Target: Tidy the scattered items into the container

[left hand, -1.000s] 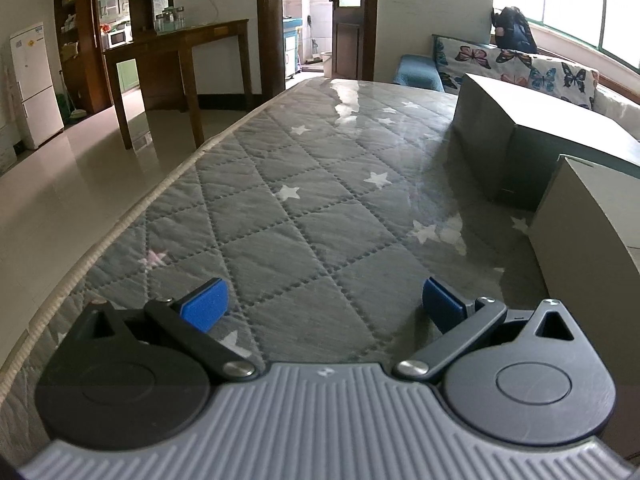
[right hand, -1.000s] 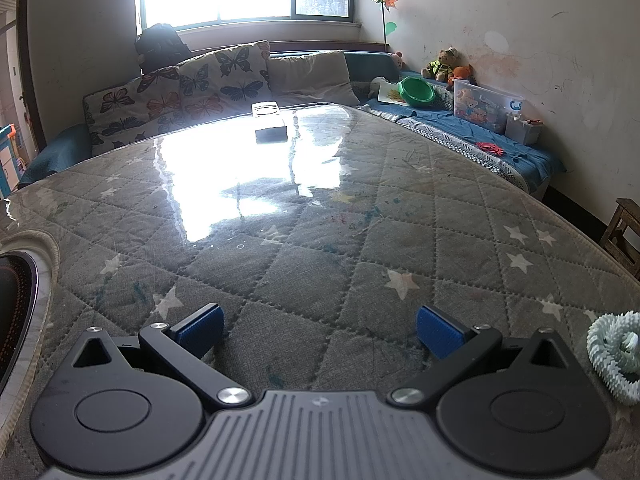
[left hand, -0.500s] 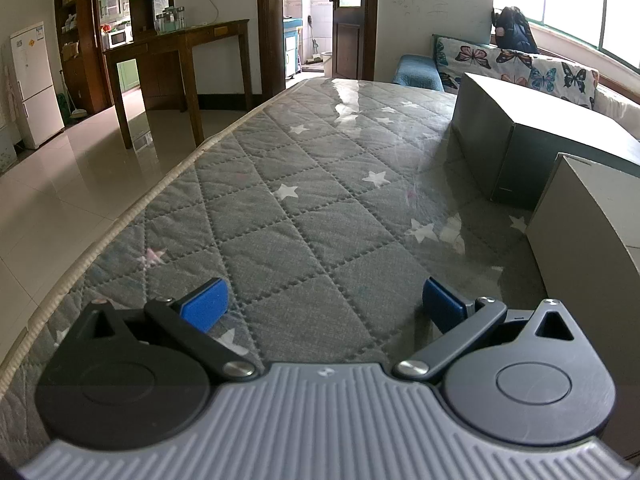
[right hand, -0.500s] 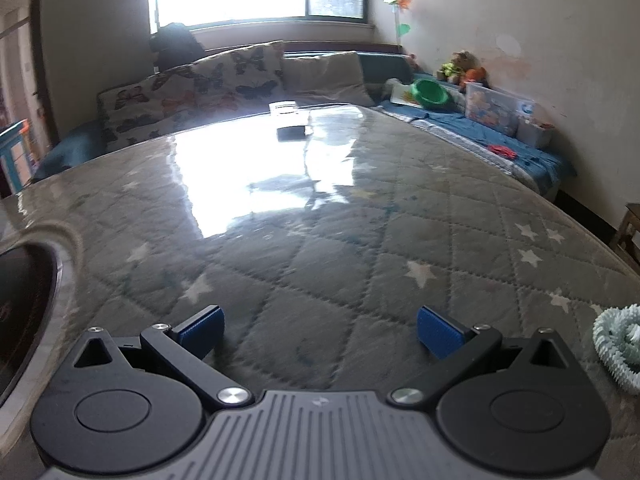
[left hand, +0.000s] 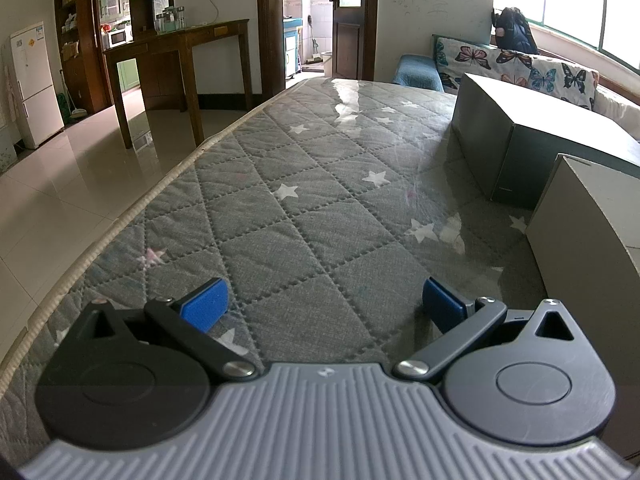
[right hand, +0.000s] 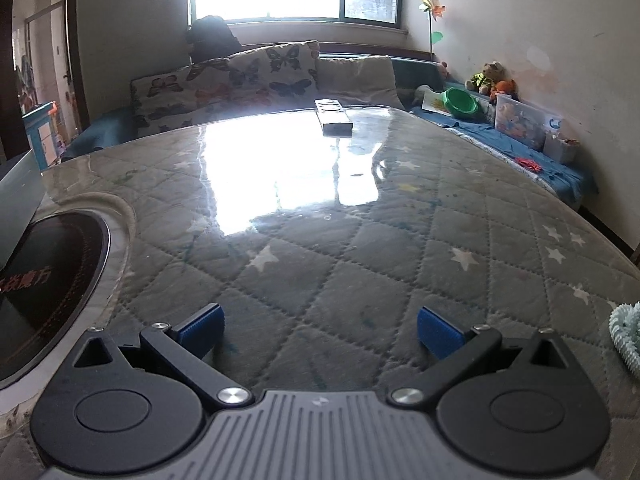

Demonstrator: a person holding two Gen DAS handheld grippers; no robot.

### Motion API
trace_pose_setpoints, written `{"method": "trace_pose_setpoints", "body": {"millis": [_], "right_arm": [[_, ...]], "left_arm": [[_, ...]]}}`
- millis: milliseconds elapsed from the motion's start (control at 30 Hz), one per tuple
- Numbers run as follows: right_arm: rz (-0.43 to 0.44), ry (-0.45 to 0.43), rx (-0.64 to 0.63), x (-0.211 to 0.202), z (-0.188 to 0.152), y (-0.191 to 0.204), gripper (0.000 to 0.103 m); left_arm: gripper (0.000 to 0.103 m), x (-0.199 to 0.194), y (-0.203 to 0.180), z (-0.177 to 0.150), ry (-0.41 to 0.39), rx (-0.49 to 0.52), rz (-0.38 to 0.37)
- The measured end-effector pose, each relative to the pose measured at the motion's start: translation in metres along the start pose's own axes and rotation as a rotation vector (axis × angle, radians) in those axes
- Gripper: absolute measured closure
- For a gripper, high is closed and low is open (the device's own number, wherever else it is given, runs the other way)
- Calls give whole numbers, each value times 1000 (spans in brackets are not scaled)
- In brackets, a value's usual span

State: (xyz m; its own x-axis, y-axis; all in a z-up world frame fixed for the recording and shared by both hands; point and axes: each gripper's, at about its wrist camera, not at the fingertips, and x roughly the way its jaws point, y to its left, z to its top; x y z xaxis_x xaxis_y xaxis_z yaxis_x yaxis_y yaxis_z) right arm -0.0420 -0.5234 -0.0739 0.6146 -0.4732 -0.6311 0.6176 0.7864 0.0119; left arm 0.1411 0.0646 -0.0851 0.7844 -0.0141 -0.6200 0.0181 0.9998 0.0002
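My left gripper (left hand: 324, 306) is open and empty, low over the grey quilted table cover (left hand: 320, 200). To its right stand a dark grey box (left hand: 520, 148) and, nearer, a pale grey box (left hand: 588, 240). My right gripper (right hand: 320, 330) is also open with nothing between its blue pads. A pale green ribbed item (right hand: 626, 338) lies at the right edge of the right wrist view. A white remote (right hand: 332, 117) rests far off near the table's back edge. A round black hob (right hand: 44, 292) is set into the table at the left.
The table's left edge (left hand: 132, 216) drops to a tiled floor with a wooden desk (left hand: 180, 52) and a fridge (left hand: 34, 84) behind. Butterfly cushions (right hand: 240, 80) line a bench past the table. A blue-covered bench (right hand: 520, 148) with toys runs along the right wall.
The right wrist view has swung to the left: the hob shows more and the remote has shifted right. The left gripper has barely moved. Both stay open.
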Motion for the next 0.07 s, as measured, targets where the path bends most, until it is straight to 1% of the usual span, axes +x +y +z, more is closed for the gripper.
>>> {"method": "trace_pose_setpoints", "body": {"millis": [67], "right_arm": [[1,0,5,0,-1,0,0]], "left_arm": [[0,0,0,0,0,1,1]]}}
